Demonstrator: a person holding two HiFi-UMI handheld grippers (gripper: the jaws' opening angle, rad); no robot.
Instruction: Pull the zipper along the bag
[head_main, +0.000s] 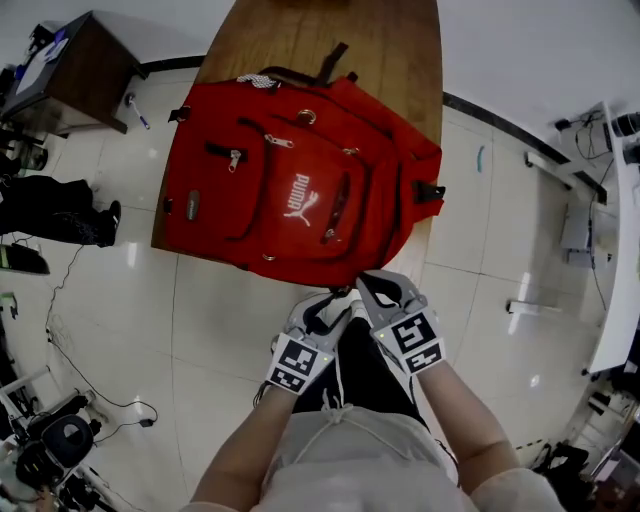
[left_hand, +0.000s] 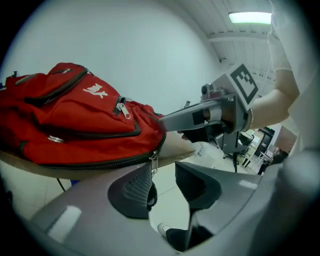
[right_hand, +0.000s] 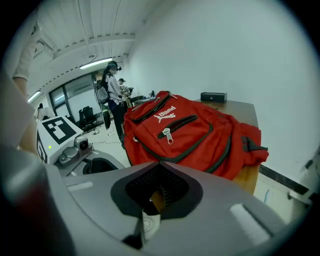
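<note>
Both forearms reach forward side by side, angled down at the near edge of the red backpack (head_main: 300, 185) on the wooden table (head_main: 330, 35). Left gripper (left_hand: 162, 172) jaws apart and empty, zipper pull (left_hand: 153, 163) just beside one jaw tip. Right gripper (right_hand: 158, 167) jaws together, empty.

I see a wooden table (head_main: 390, 50) on a white tiled floor (head_main: 210, 330), a dark desk (head_main: 85, 55) at upper left, and cables (head_main: 60, 283) trailing below it.
</note>
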